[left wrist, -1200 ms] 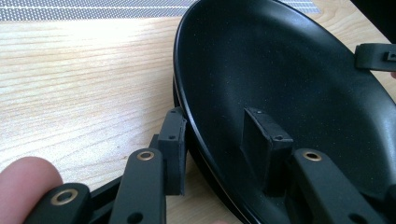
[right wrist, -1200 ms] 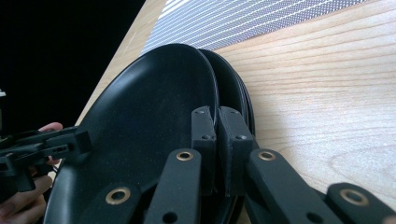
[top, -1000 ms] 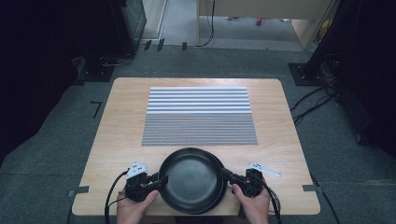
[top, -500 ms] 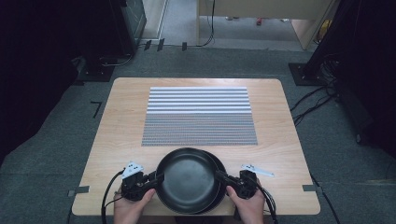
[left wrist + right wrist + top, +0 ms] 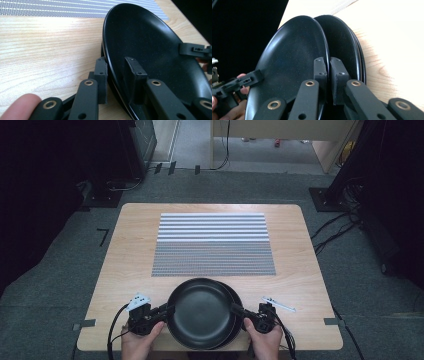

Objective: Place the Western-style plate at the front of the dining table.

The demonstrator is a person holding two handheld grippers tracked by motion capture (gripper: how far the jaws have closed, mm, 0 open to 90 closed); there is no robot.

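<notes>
Grippers at the near worktop [image 5: 125, 265] edge: left gripper [image 5: 165, 311], jaws just closing, and right gripper [image 5: 239, 309] both clamp the rim of the top black plate [image 5: 200, 312], stacked on others, striped mat [image 5: 212, 245] lying beyond.

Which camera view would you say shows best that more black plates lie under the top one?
The right gripper view: beside the top plate, the lower plates show stacked rims. The high view shows a sliver of them; the left gripper view shows nothing clear.

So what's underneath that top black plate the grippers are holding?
At least one more black plate lies under the top plate, peeking out rightward. How many are stacked is covered.
</notes>
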